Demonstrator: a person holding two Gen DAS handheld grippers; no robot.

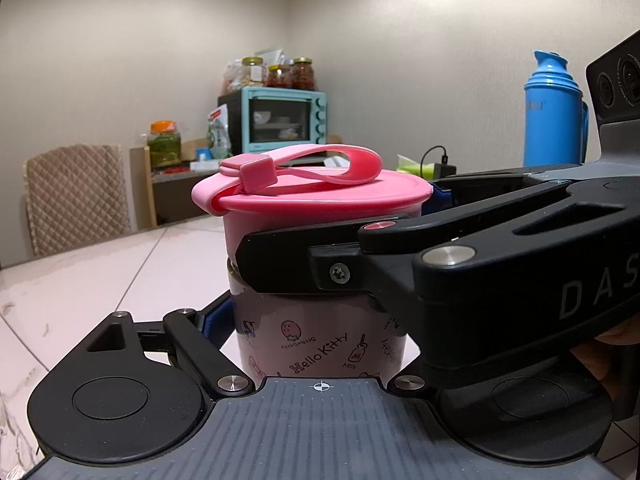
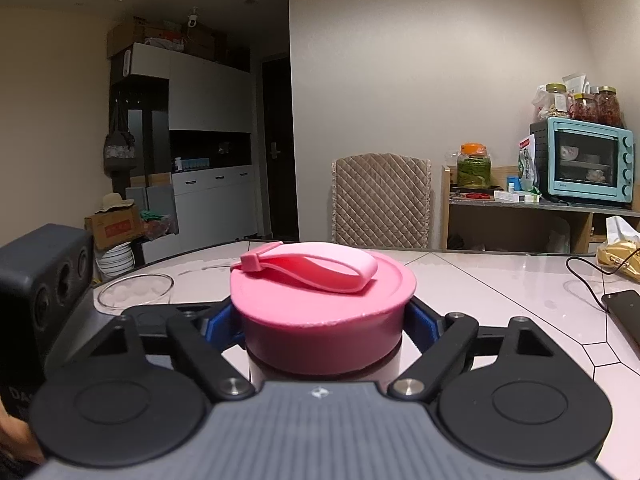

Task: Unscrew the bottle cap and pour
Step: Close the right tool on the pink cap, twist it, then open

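Observation:
A pink bottle (image 1: 320, 344) with cartoon print stands upright on the white table (image 1: 80, 280). My left gripper (image 1: 320, 320) is shut on its body; a blue pad (image 1: 214, 320) presses the left side, and the other pad is hidden. The bottle carries a wide pink cap (image 1: 312, 196) with a strap loop on top. My right gripper (image 2: 324, 320) comes in from the right in the left wrist view. It is shut on the cap (image 2: 320, 288), with blue pads (image 2: 420, 320) against both sides of the rim. Below the cap a strip of the bottle (image 2: 260, 372) shows.
A clear glass bowl (image 2: 136, 288) sits on the table to the left of the bottle. A phone with cable (image 2: 624, 308) and a yellow bag (image 2: 620, 256) lie at the right. A blue thermos (image 1: 554, 108) stands behind. A quilted chair (image 2: 380, 200) is at the far edge.

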